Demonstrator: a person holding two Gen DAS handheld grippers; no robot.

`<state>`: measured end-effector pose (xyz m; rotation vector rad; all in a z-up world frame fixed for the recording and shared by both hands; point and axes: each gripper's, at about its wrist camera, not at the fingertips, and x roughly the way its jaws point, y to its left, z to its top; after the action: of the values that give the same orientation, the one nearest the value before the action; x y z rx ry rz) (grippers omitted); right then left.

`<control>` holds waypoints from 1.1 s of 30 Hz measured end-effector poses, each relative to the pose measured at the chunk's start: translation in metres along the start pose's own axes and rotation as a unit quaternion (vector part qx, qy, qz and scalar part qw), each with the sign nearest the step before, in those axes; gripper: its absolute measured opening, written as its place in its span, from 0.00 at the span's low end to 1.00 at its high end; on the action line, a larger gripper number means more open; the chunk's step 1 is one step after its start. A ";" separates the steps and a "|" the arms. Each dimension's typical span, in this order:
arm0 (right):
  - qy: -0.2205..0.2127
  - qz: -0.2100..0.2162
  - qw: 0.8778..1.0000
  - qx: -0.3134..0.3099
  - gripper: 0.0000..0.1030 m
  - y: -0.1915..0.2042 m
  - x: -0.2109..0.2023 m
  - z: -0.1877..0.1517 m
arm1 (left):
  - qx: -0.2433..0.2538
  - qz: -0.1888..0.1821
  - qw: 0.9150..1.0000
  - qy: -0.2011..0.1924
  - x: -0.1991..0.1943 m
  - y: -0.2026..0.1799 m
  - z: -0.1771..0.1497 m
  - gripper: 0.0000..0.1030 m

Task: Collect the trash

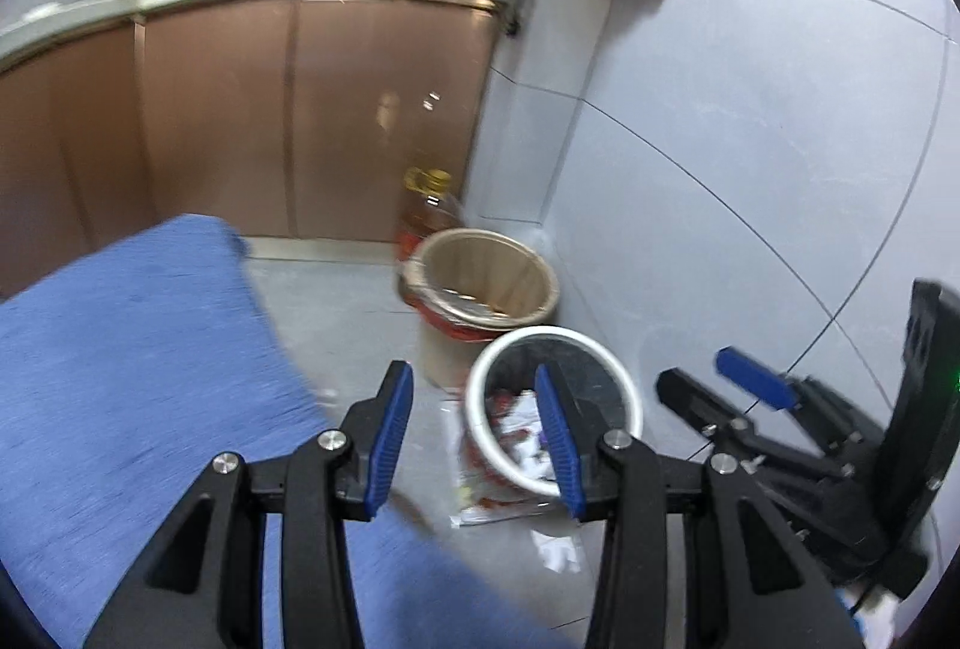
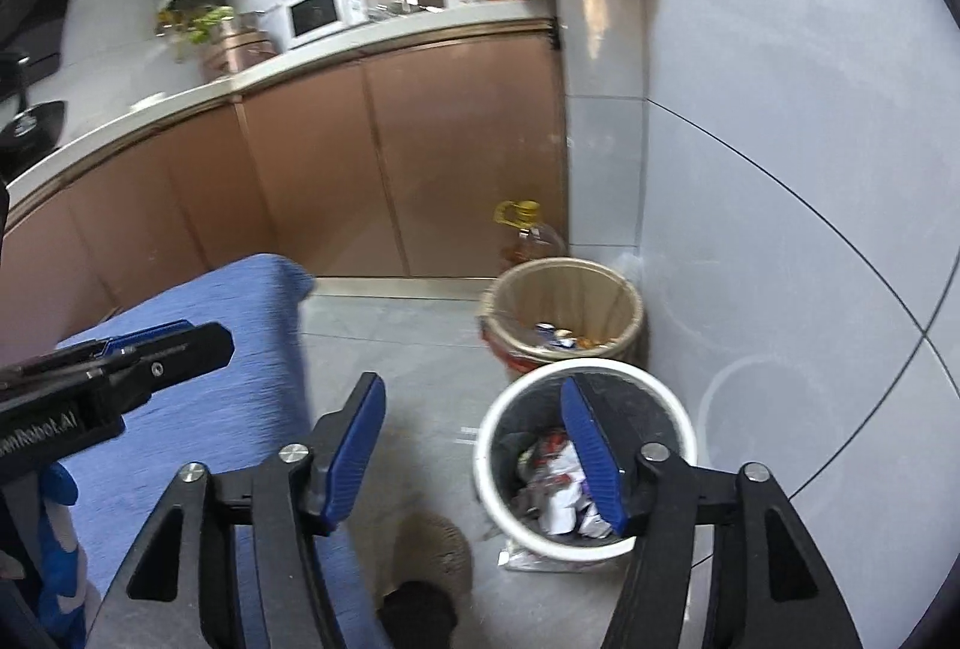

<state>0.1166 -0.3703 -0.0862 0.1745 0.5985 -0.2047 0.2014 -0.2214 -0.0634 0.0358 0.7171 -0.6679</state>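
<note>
From the left wrist, the left gripper has its fingers spread wide and empty above the floor, just left of the white bin, which holds crumpled wrappers; a flat wrapper lies on the floor against the bin, a tan bin stands just behind it, and the right gripper is to its right, its spread unclear here. From the right wrist, the right gripper is wide and empty over the bin's left rim, trash inside, and a blue cloth lies left of it.

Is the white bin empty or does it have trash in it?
Has trash: crumpled wrappers lie inside the white bin, well below its rim.
</note>
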 end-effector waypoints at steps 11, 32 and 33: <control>-0.043 0.037 0.996 -0.064 0.99 0.086 -0.061 -0.015 | -0.040 0.138 0.987 -0.070 -0.122 0.062 -0.063 0.50; -0.066 0.028 0.995 -0.066 1.00 0.097 -0.096 -0.043 | -0.074 0.285 0.945 -0.141 -0.195 0.071 -0.098 0.53; -0.067 0.026 0.995 -0.065 1.00 0.096 -0.096 -0.043 | -0.076 0.290 0.943 -0.143 -0.197 0.072 -0.099 0.53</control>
<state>0.0388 -0.2541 -0.0562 0.0503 0.4716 -0.1249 0.0742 -0.0301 -0.0307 0.0065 0.4400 -0.0473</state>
